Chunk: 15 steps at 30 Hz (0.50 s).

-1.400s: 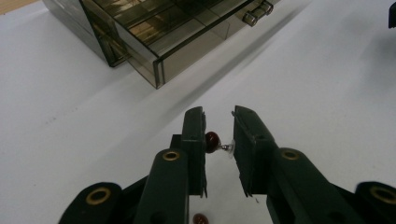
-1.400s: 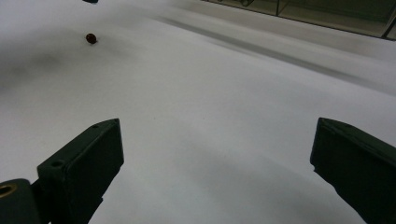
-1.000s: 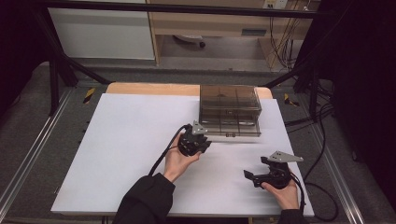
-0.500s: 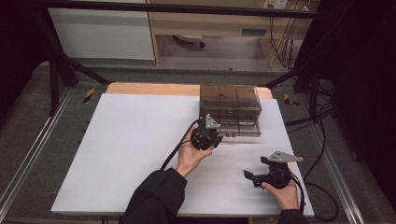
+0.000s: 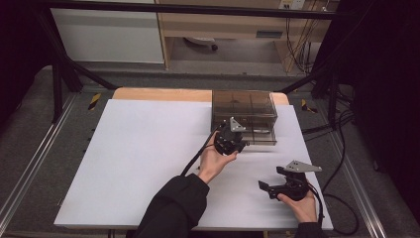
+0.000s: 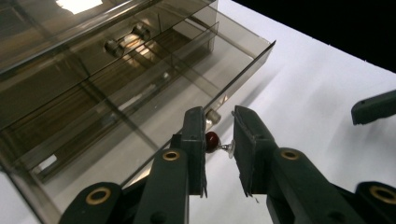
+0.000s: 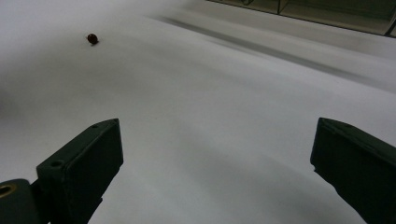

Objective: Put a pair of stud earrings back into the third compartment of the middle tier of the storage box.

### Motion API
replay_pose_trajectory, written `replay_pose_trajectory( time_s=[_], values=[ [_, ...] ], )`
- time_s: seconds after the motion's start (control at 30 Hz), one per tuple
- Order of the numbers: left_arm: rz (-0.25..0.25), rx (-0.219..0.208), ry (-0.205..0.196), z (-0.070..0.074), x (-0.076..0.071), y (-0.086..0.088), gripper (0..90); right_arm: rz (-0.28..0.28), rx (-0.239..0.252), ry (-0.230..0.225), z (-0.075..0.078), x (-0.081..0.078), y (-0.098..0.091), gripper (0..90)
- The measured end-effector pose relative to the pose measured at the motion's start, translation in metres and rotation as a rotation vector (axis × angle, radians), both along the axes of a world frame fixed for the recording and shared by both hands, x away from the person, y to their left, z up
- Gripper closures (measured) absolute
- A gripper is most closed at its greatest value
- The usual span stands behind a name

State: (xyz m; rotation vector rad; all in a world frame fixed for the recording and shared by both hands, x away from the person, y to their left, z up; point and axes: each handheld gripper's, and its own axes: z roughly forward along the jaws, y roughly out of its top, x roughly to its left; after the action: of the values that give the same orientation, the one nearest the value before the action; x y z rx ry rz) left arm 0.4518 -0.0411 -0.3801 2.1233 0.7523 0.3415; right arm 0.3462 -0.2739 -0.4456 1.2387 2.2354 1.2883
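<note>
My left gripper [image 5: 233, 140] hovers at the front of a smoky clear drawer box [image 5: 242, 105]. In the left gripper view its jaws [image 6: 219, 140] are shut on a small red-headed pin [image 6: 212, 140], held crosswise with the red head against one pad and the metal tip against the other. The pin hangs just over the front edge of the box's pulled-out drawer [image 6: 140, 116], which has divided compartments. My right gripper [image 5: 271, 188] rests low on the white table near the front right. It is open [image 7: 215, 154] with nothing between its jaws.
A second small red item [image 7: 92, 38] lies on the white table surface [image 5: 148, 148], off to the left ahead of my right gripper. The drawer box stands at the table's back right. Metal frame rails run along both sides.
My left hand has carried its gripper to the right and away from the person, from mid-table up to the front of the drawer box. The right gripper has stayed put.
</note>
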Motion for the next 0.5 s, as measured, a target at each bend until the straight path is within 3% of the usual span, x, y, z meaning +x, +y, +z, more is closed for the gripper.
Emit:
replay_pose_trajectory(
  time_s=[0.5],
  values=[
    [0.007, 0.0, -0.007, 0.002, 0.013, -0.032, 74.1, -0.04, -0.003, -0.016, 0.0, 0.0, 0.0, 2.6]
  ],
)
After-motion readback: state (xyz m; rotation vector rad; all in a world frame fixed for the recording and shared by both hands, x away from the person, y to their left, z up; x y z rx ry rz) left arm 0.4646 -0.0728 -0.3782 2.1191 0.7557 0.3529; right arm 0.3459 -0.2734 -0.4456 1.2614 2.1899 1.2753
